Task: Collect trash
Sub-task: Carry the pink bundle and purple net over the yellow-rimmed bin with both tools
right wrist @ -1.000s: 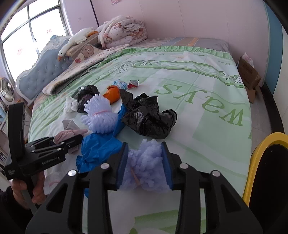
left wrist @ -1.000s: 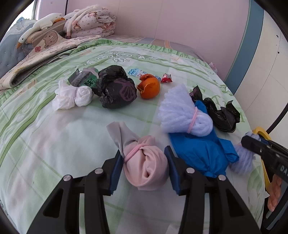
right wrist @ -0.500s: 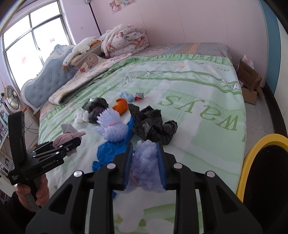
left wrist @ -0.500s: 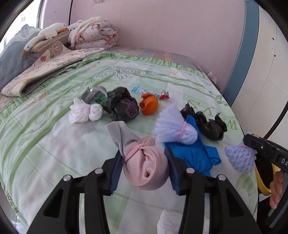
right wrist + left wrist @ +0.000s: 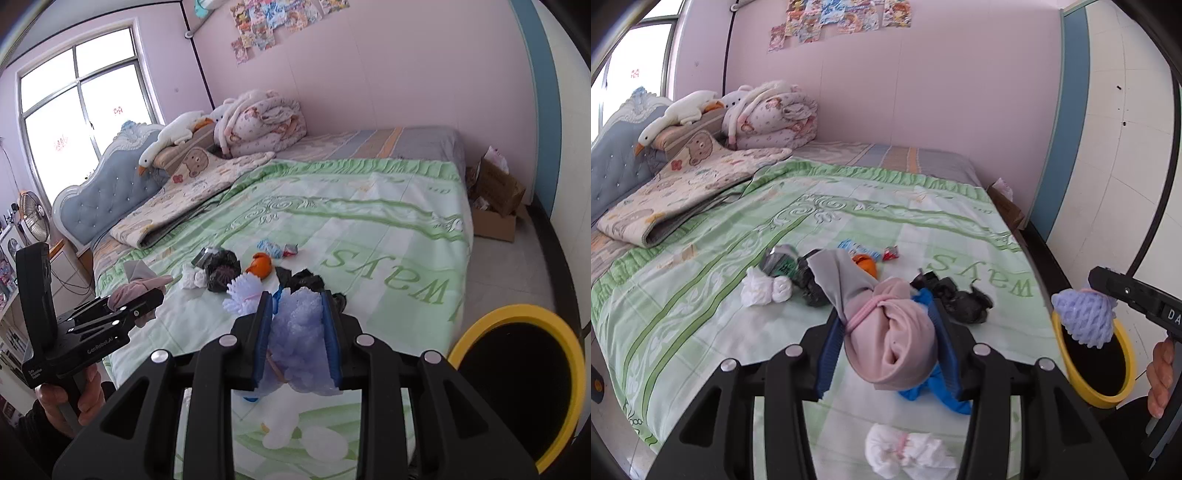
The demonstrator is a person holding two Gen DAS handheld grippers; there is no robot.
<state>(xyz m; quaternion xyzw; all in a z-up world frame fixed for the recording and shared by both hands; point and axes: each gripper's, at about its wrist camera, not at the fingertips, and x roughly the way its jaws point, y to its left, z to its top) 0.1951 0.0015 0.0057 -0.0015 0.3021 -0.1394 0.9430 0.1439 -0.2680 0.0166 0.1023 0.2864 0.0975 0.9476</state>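
1. Two bundles are off the bed (image 5: 701, 295), one in each of my grippers.
2. My left gripper (image 5: 886, 339) is clamped on the pink bundle (image 5: 890, 339), held above the green sheet.
3. My right gripper (image 5: 297, 339) is clamped on the purple bundle (image 5: 301, 332), which in the left view hangs over the rim of the yellow bin (image 5: 1067, 365).
4. On the bed I see a black bag (image 5: 960, 299), a blue bag (image 5: 945, 398), an orange scrap (image 5: 260, 266), a white bundle (image 5: 764, 290) and wrappers (image 5: 864, 253).
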